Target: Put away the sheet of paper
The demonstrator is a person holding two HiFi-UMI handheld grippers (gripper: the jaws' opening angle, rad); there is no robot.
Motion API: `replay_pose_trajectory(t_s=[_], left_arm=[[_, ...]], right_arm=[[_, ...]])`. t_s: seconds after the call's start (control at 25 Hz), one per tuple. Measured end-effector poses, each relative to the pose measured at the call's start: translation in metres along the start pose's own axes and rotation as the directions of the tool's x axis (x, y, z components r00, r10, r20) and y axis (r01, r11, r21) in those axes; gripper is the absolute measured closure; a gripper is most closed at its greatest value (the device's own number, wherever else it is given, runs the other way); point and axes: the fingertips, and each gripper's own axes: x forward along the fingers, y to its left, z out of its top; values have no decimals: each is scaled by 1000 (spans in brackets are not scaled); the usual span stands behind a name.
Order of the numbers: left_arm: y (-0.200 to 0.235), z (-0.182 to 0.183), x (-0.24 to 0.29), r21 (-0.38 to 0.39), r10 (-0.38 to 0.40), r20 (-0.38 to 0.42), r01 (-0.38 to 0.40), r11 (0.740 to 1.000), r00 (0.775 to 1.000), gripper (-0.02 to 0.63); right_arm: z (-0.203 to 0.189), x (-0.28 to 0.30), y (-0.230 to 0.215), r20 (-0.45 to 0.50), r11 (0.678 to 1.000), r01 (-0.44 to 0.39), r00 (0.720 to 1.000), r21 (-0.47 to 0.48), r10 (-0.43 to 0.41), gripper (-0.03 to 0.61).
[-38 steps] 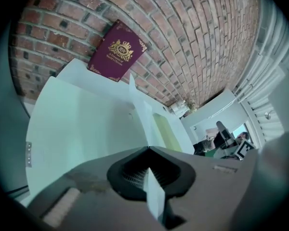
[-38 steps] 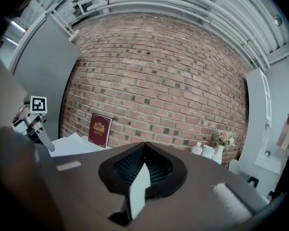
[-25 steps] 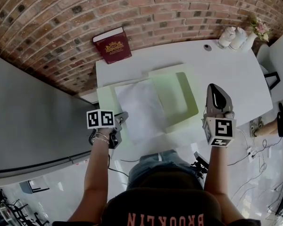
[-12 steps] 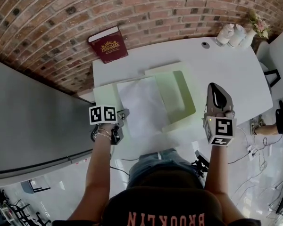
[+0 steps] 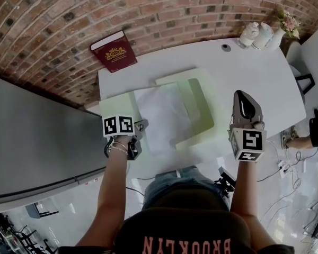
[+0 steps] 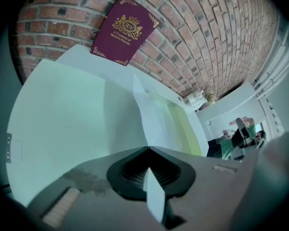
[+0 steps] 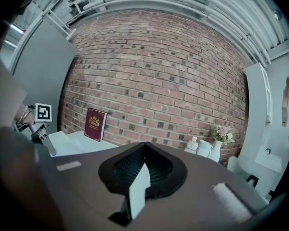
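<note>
A white sheet of paper (image 5: 164, 115) lies on an open pale green folder (image 5: 199, 97) on the white table (image 5: 254, 78). My left gripper (image 5: 140, 126) is shut at the near edge of the folder's left flap (image 5: 118, 106), right beside the paper's left edge. In the left gripper view the flap (image 6: 62, 114) and the paper (image 6: 151, 117) both run into the closed tips of my left gripper (image 6: 148, 148), and the flap looks lifted. My right gripper (image 5: 243, 95) is shut and holds nothing, hovering over the table's front right, clear of the folder.
A dark red book (image 5: 114, 52) leans on the brick wall at the table's back left. White ceramic pieces (image 5: 257, 34) and a small flower vase (image 5: 286, 25) stand at the back right corner, with a small dark object (image 5: 225, 47) nearby.
The folder's left flap looks shorter from above than a second ago, its near edge raised with my left gripper. The right gripper has stayed in place.
</note>
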Motion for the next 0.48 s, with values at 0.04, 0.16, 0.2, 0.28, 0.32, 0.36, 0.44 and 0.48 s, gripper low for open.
replay_pose_trajectory(t_s=[0.04, 0.16, 0.2, 0.28, 0.32, 0.36, 0.44, 0.48], left_arm=[[-3, 0, 3, -1, -1, -2, 1, 1000, 1000, 612], [-10, 0, 12, -4, -2, -6, 2, 1000, 1000, 612], [-12, 0, 15, -6, -2, -5, 2, 1000, 1000, 612], [-17, 1, 22, -11, -2, -3, 2, 1000, 1000, 612], [-20, 1, 25, -13, -2, -3, 2, 1000, 1000, 612], [-22, 1, 28, -12, -2, -2, 2, 1000, 1000, 612], [-28, 2, 34, -11, -4, -1, 4, 1000, 1000, 612], [-30, 2, 36, -11, -4, -1, 4, 1000, 1000, 612]], right_arm=[[-1, 0, -3, -1, 1000, 1, 1000, 1, -1, 577], [-5, 0, -12, -4, 1000, 7, 1000, 5, -7, 577], [-6, 0, -15, -5, 1000, 9, 1000, 6, -9, 577], [-9, -1, -21, -8, 1000, 13, 1000, 9, -13, 577], [-11, -1, -24, -10, 1000, 15, 1000, 11, -15, 577], [-12, -2, -27, -11, 1000, 17, 1000, 12, -17, 577], [-15, -3, -33, -15, 1000, 21, 1000, 14, -21, 577], [-16, -4, -36, -16, 1000, 23, 1000, 16, -23, 577]])
